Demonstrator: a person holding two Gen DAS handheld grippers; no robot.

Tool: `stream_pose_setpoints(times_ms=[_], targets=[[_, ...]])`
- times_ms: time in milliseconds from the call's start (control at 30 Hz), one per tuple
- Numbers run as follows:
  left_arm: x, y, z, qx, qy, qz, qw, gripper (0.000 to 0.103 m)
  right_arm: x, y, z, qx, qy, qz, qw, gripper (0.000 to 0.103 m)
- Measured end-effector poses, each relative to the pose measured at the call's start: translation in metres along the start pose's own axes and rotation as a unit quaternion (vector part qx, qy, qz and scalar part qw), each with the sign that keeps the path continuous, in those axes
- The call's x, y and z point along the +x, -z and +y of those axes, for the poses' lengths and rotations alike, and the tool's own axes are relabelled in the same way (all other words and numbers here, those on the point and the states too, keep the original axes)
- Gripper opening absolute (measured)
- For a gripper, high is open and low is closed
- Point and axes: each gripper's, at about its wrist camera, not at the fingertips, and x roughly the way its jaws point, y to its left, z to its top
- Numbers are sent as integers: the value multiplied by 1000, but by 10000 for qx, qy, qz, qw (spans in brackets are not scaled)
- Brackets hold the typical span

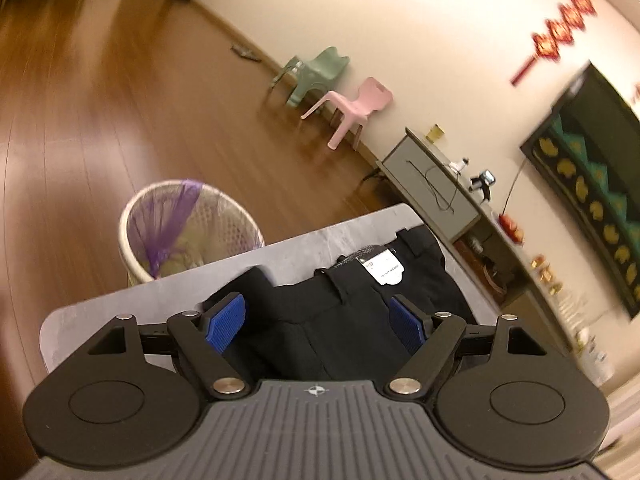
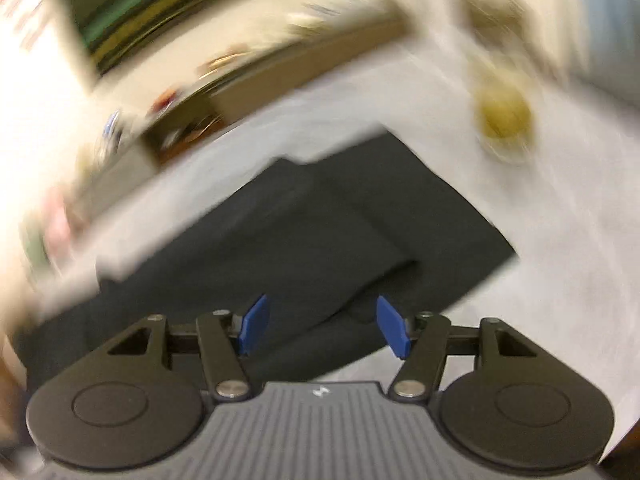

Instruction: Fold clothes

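Black trousers [image 1: 344,316] lie on a grey tabletop [image 1: 304,240], waistband toward the far end with a white tag [image 1: 386,268] on it. My left gripper [image 1: 318,320] hovers over the waist area, open, its blue pads [image 1: 224,326] wide apart with nothing between them. In the blurred right wrist view the same black trousers [image 2: 304,232] spread across the pale table [image 2: 560,208]. My right gripper [image 2: 322,326] is open above the fabric, blue pads [image 2: 392,332] apart and holding nothing.
A white mesh waste bin [image 1: 188,228] with a purple bag stands beside the table's far-left edge. A green chair [image 1: 316,72] and a pink chair [image 1: 356,108] sit by the wall. A grey side table [image 1: 432,188] stands at the right. A yellowish round object [image 2: 504,116] rests on the table.
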Motion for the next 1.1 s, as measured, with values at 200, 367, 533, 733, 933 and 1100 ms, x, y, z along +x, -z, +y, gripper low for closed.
stream_pose_setpoints(times_ms=[200,367,533,733,933,1100], targets=[[8,8,-22,405,260,182,9987,81,30,-25,-46,1573,-633,413,9846,60],[33,29,-50,1132,979,971,9840,81,47,-28,-46,1811,-624,438,9805,55],[66,51,-65,1726,523,1452,9728,80,66,-41,-31,1388,-361,56,9896,1],[74,52,-45,1559,133,1672,9734,79,-32,3,61,-2296,304,-2342,9442,1],[73,51,-42,1572,17,1708,9727,79,0,13,-6,-565,447,-818,9940,14],[69,50,-41,1585,-88,1666,9732,79,11,0,-62,1274,45,-435,9909,47]])
